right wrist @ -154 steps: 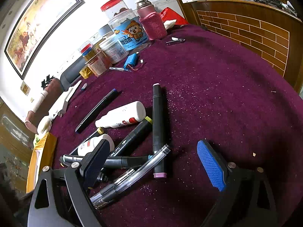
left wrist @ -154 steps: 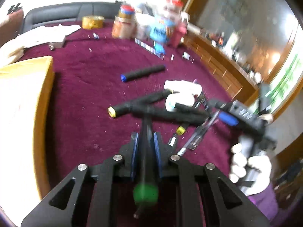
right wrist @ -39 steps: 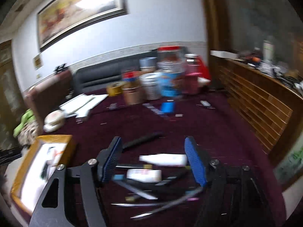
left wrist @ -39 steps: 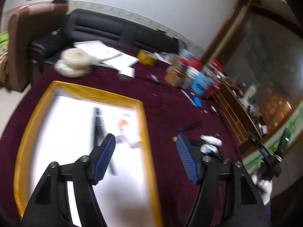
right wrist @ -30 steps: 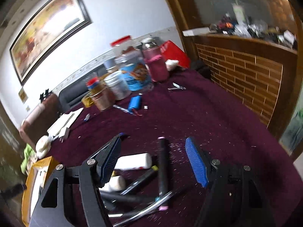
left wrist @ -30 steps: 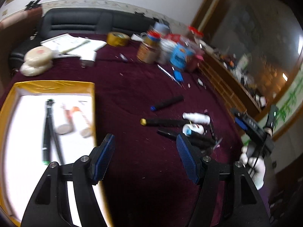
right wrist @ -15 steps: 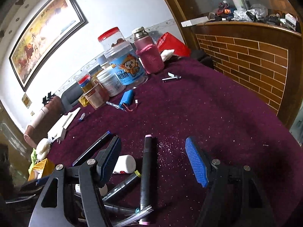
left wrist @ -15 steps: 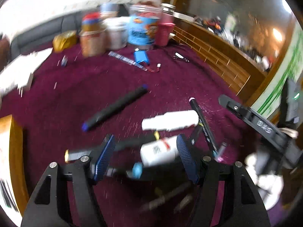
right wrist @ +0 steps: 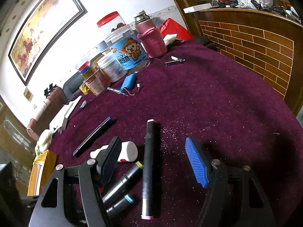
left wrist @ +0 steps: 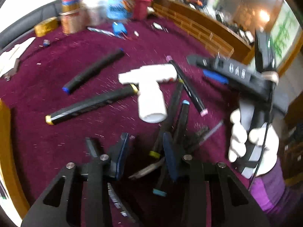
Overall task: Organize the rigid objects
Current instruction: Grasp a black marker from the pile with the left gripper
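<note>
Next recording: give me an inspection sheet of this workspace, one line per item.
Surface: maroon tablecloth, speckled with pale flecks.
Job's things: pink-tipped black marker between the right fingers; white bottle; yellow-tipped marker; blue-tipped marker; yellow-edged tray at the table's left edge.
Clutter: cartoon-label tub, red-lidded jar, pink-sleeved flask, nail clipper.
Grippers: left hand-held gripper open over the marker pile; right hand-held gripper open.
Cables: thin leads on the blue battery pack.
Surroundings: framed painting, brick-pattern counter.
</note>
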`<act>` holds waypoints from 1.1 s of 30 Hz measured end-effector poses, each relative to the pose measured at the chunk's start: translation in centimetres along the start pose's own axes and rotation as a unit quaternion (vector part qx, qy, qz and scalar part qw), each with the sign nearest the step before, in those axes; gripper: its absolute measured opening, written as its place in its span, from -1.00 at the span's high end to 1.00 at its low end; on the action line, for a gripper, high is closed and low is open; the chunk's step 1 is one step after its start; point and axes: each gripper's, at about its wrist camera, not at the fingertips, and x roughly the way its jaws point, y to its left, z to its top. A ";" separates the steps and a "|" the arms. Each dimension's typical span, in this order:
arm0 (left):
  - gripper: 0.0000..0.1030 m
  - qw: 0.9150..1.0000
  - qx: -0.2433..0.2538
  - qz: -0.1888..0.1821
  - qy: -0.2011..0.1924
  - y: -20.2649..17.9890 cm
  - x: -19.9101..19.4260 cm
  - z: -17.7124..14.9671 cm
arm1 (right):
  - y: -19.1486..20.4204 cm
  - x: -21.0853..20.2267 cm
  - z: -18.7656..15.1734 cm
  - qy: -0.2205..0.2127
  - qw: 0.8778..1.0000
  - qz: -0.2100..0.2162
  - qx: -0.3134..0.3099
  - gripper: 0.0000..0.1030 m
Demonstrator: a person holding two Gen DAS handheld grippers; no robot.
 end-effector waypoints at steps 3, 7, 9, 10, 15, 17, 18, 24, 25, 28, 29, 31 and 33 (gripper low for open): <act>0.34 1.000 -0.026 0.009 -0.013 1.4 -0.8 0.1 | -0.1 0.0 0.1 -0.002 1.000 -0.007 0.003 -0.26; 0.34 0.998 -0.046 0.029 -0.011 2.7 -0.9 0.1 | -0.3 0.2 0.2 0.003 1.000 -0.011 0.005 -0.26; 0.33 0.997 -0.062 0.043 -0.008 3.4 -0.9 -0.6 | -0.3 0.4 0.1 0.007 1.000 -0.010 0.006 -0.26; 0.32 0.997 -0.067 0.043 -0.009 3.7 -1.1 -1.2 | -0.3 0.5 0.2 0.009 1.000 -0.010 0.004 -0.26; 0.26 0.996 -0.049 0.076 -0.004 3.1 0.0 -3.7 | 0.2 0.7 0.0 0.016 1.000 -0.008 -0.005 -0.26; 0.26 0.995 -0.022 0.099 -0.010 2.1 0.2 -4.0 | 0.2 0.8 -0.1 0.022 1.000 -0.006 -0.006 -0.26; 0.27 0.995 -0.016 0.102 -0.012 1.9 0.2 -4.3 | 0.2 0.9 -0.2 0.024 1.000 -0.006 -0.006 -0.26; 0.76 0.995 -0.027 0.097 -0.010 3.2 -1.3 -5.9 | -0.5 0.9 -0.1 0.028 1.000 -0.009 0.011 -0.26; 0.76 0.994 -0.033 0.101 -0.010 3.5 -1.4 -6.0 | -0.6 1.0 -0.1 0.029 0.999 -0.009 0.013 -0.26; 0.75 0.993 -0.052 0.107 -0.017 3.8 -1.1 -5.7 | -0.5 1.1 -0.2 0.031 0.999 -0.012 0.012 -0.26; 0.71 0.992 -0.051 0.111 -0.020 3.7 -1.0 -5.5 | -0.5 1.1 -0.2 0.029 0.999 -0.013 0.011 -0.26; 0.69 0.991 -0.033 0.129 -0.030 3.0 -0.6 -5.4 | -0.7 0.9 -0.1 0.026 0.999 -0.015 0.013 -0.26; 0.73 0.991 -0.025 0.128 -0.040 2.9 -0.5 -5.4 | -1.0 0.7 0.0 0.022 0.999 -0.017 0.020 -0.26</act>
